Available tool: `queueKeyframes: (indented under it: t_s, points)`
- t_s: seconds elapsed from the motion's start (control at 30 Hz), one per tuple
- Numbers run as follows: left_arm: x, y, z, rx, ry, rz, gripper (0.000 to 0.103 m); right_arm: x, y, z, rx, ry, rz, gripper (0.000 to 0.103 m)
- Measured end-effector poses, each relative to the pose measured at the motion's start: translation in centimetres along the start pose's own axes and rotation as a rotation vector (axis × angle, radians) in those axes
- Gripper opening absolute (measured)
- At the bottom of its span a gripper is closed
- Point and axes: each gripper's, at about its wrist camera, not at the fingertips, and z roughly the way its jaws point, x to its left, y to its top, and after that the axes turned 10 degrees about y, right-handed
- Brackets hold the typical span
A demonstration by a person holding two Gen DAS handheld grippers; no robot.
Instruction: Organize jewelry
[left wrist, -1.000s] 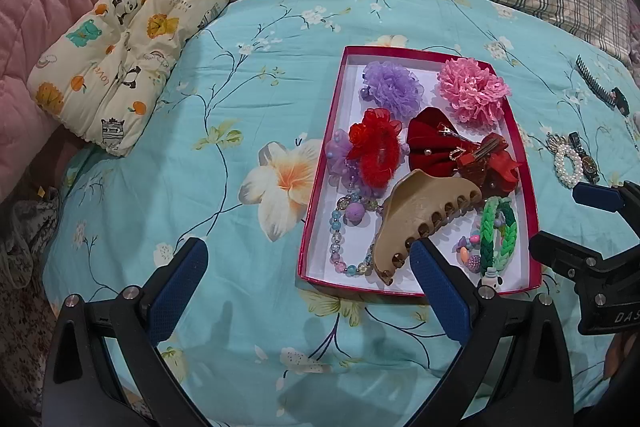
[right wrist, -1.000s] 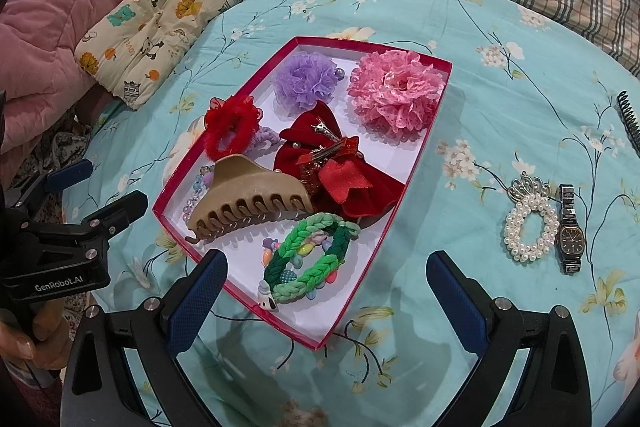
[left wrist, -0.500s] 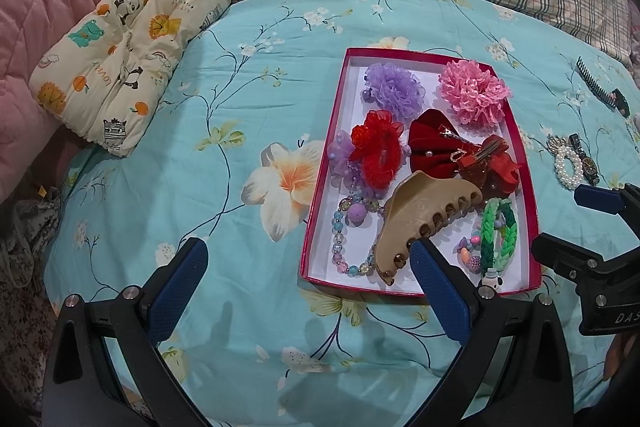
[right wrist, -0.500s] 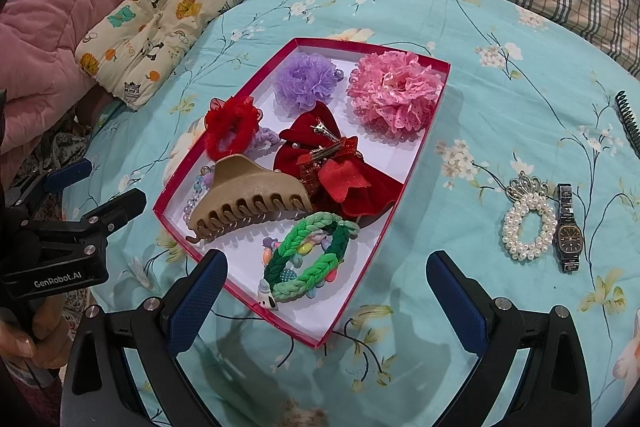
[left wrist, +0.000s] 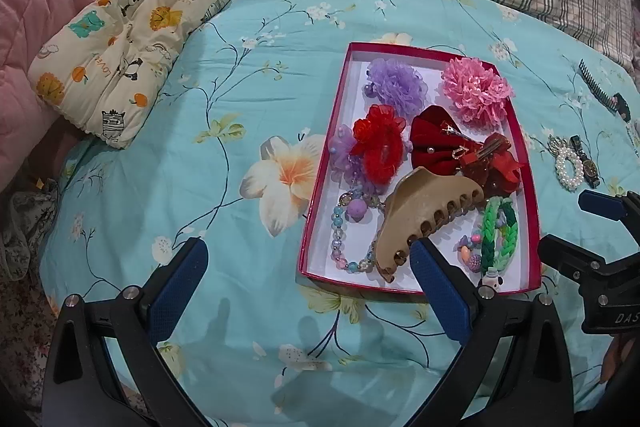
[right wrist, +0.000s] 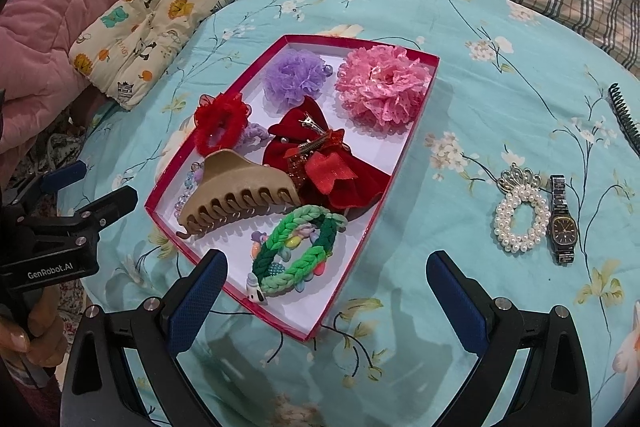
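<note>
Here both claws hang wide and hold nothing above the near edge of the bed [left wrist: 224,115]. The left claw [left wrist: 308,269] frames the near left corner of the red tray [left wrist: 320,187]; the right claw [right wrist: 326,281] hovers over its near right end. Inside lie a tan hair claw clip [right wrist: 240,193], a green braided bracelet [right wrist: 298,249] and a pink flower scrunchie [right wrist: 382,83]. Toward the bed's right edge, a pearl bracelet [right wrist: 520,219] rests just beside a wristwatch [right wrist: 562,223].
</note>
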Motion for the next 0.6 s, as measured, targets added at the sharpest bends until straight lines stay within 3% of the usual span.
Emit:
queueKeyframes:
  t_s: [0.6]
  points:
    - [-0.22,-0.52,-0.38,-0.001,-0.003,-0.003,0.102,-0.09,-0.74,-0.18,-0.013,-0.011,0.014,0.101]
